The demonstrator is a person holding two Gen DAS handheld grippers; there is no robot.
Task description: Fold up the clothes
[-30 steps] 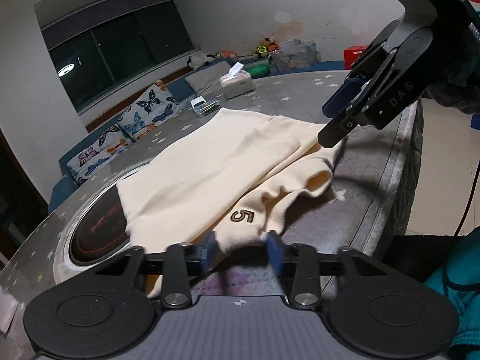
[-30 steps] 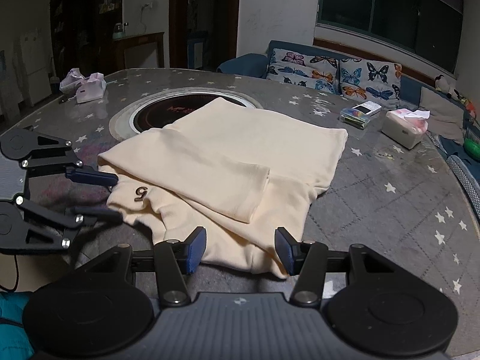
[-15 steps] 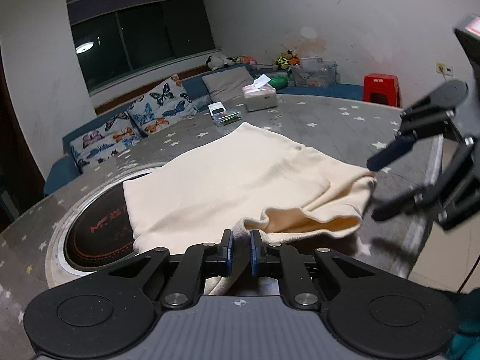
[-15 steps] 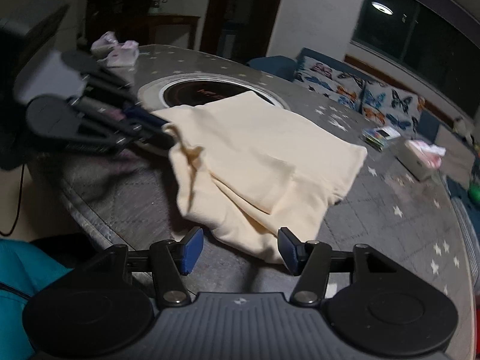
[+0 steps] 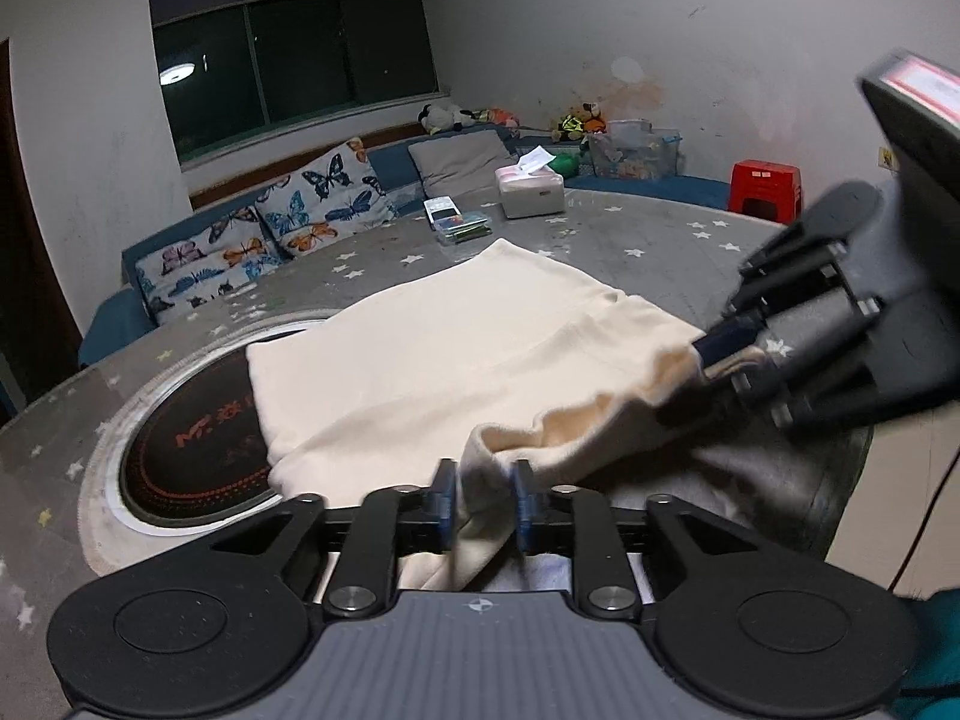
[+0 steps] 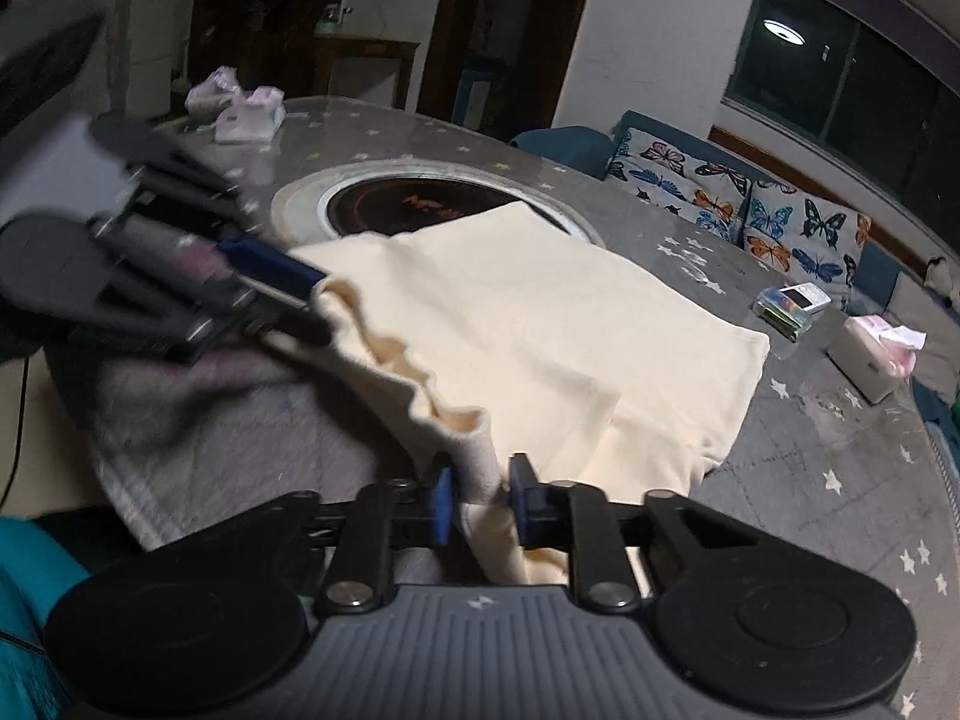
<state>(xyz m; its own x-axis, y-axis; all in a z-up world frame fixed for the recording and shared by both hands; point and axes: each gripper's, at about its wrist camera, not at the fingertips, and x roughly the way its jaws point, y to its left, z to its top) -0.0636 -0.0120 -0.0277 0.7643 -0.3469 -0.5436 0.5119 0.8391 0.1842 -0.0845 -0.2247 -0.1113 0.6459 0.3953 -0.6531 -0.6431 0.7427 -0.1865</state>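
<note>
A cream garment (image 5: 456, 354) lies partly folded on the round grey table (image 5: 630, 228). Its near hem is lifted off the tabletop. My left gripper (image 5: 483, 495) is shut on one corner of that hem, cloth bunched between its blue pads. In the left wrist view my right gripper (image 5: 711, 354) pinches the other corner at the right. In the right wrist view the cream garment (image 6: 540, 324) spreads ahead, my right gripper (image 6: 480, 498) is shut on its corner, and my left gripper (image 6: 312, 294) holds the far corner at the left, blurred.
A round inset hotplate (image 5: 192, 450) sits partly under the garment. A tissue box (image 5: 531, 192) and a small packet (image 5: 459, 222) lie at the table's far side, another tissue pack (image 6: 249, 117) on the opposite side. A sofa with butterfly cushions (image 5: 288, 222) and a red stool (image 5: 765, 189) stand beyond.
My right gripper has shut on the garment's near corner. Both grippers have raised the hem off the table, and the cloth now hangs stretched between them.
</note>
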